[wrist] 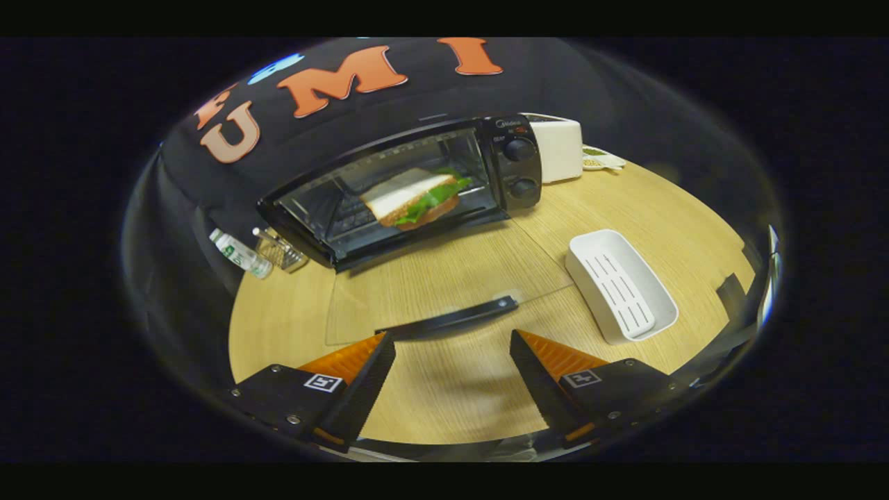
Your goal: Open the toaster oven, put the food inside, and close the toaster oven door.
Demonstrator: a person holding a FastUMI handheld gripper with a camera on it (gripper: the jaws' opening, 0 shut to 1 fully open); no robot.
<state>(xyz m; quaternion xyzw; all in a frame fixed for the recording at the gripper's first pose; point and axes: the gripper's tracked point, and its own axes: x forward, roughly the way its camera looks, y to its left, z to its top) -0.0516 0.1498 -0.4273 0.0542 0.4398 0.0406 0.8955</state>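
The oven point(410, 187) is a black, boxy metal shell with two round knobs point(519, 150) stacked on its right panel, standing on a pale wood-grain table point(451, 396). Its glass door point(444, 278) is swung fully down and lies flat and clear over the tabletop, so the grain shows through it; a long, slim dark handle point(448, 319) runs along the door's near edge. Inside, on a wire rack, sits the sandwich point(417, 198): a wedge of pale bread with a brown crust and ruffled green leaves sticking out along one side. The gripper point(451, 361) hangs low over the table with its jaws spread wide and nothing between them; its ridged, wedge-shaped fingers point(361, 368) flank bare wood. The handle lies just ahead of the fingertips, near the left one, without touching it as far as can be seen. The sandwich is well beyond the fingers, deep in the oven cavity. To the right of the door rests a white, smooth plastic tray point(621, 288) with slotted floor. Behind the oven stands a white box point(559, 147). Left of the oven lie a clear bottle point(239, 253) and a small wire basket point(281, 251).
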